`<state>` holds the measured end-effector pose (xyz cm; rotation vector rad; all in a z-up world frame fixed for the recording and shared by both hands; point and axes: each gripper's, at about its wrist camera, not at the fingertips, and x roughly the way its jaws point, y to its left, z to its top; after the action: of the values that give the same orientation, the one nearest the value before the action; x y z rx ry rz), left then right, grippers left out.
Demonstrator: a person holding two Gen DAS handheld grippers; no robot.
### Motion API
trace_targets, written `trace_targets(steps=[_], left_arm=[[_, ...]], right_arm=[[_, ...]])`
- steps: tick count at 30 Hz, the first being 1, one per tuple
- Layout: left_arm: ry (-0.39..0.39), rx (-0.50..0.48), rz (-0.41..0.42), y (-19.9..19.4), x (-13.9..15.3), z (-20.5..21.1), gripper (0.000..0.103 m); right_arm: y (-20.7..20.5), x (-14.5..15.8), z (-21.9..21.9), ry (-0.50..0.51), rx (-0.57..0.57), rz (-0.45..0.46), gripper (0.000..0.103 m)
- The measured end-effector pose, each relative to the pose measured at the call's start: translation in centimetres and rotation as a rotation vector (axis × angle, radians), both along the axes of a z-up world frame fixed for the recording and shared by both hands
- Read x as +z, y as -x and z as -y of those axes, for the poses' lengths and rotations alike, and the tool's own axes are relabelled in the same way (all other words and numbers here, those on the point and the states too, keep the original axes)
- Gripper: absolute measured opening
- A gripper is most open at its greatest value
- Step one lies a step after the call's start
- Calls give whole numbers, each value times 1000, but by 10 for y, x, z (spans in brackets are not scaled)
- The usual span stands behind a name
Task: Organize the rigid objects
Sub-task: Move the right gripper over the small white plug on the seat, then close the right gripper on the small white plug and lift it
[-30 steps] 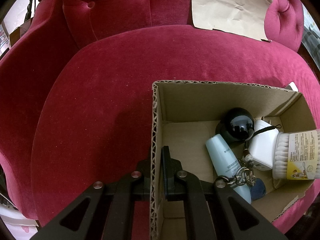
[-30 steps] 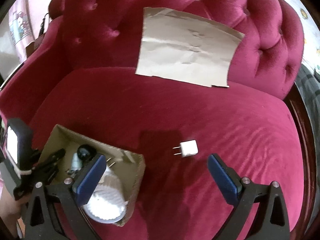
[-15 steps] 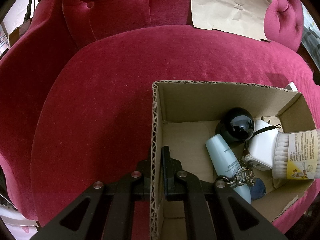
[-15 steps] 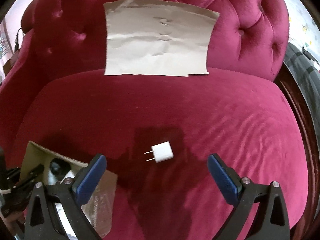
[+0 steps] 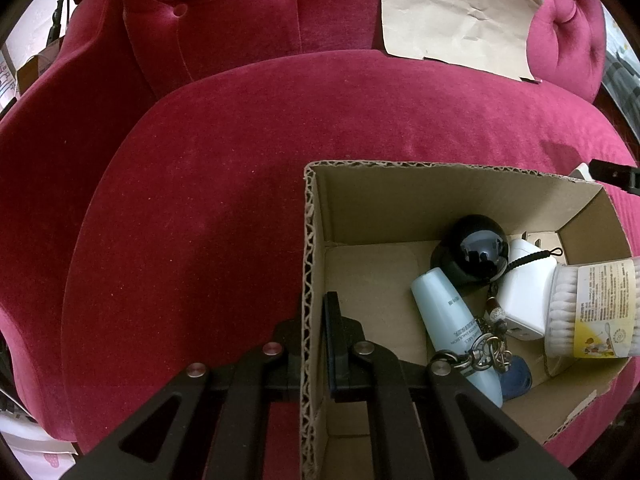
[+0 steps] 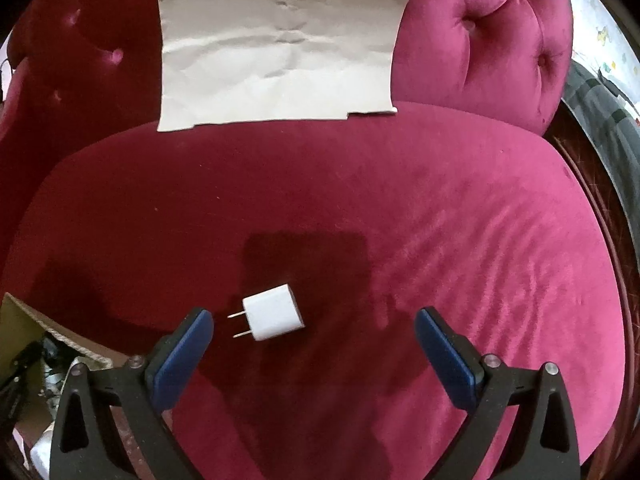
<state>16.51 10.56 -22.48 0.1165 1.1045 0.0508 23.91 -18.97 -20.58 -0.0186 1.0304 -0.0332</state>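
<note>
Left wrist view shows the left gripper (image 5: 316, 332) pinching the near left wall of a cardboard box (image 5: 310, 240); one finger is outside the wall and the other inside, and both press on the corrugated edge. The box stands on the seat of a red velvet armchair (image 5: 200, 200). Inside the box lie a black ball (image 5: 478, 246), a pale blue bottle (image 5: 448, 320), a white adapter (image 5: 524, 296), a tub of cotton swabs (image 5: 592, 312) lying on its side against the right wall, a metal key ring (image 5: 476, 354) on top of the bottle, and a small dark blue thing (image 5: 516, 376) that I cannot identify. A sheet of brown paper (image 5: 456, 12) leans on the backrest.

Right wrist view shows the right gripper (image 6: 312, 332) spread wide above the seat, its blue pads on both sides of a white plug charger (image 6: 274, 318). The charger lies on the cushion with its two prongs pointing to the left pad (image 6: 180, 360). It is nearer to this pad than to the other, and neither pad touches it. A corner of the box is visible at the lower left edge, well apart from the charger.
</note>
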Motion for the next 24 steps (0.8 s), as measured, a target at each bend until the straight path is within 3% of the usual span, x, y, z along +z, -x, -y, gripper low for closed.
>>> trace_targets(steps=[12, 18, 20, 21, 24], left_arm=[[0, -1, -2, 0, -1, 1, 6], [0, -1, -1, 0, -1, 1, 6], [1, -1, 0, 0, -1, 1, 6], [1, -1, 0, 0, -1, 1, 6], [0, -2, 0, 0, -1, 1, 6]], right_arm=[[-10, -12, -5, -17, 22, -23, 100], [-12, -16, -11, -28, 32, -42, 66], [-12, -15, -12, -53, 45, -40, 38], [-11, -13, -13, -55, 53, -34, 31], [-10, -11, -16, -32, 62, -26, 29]])
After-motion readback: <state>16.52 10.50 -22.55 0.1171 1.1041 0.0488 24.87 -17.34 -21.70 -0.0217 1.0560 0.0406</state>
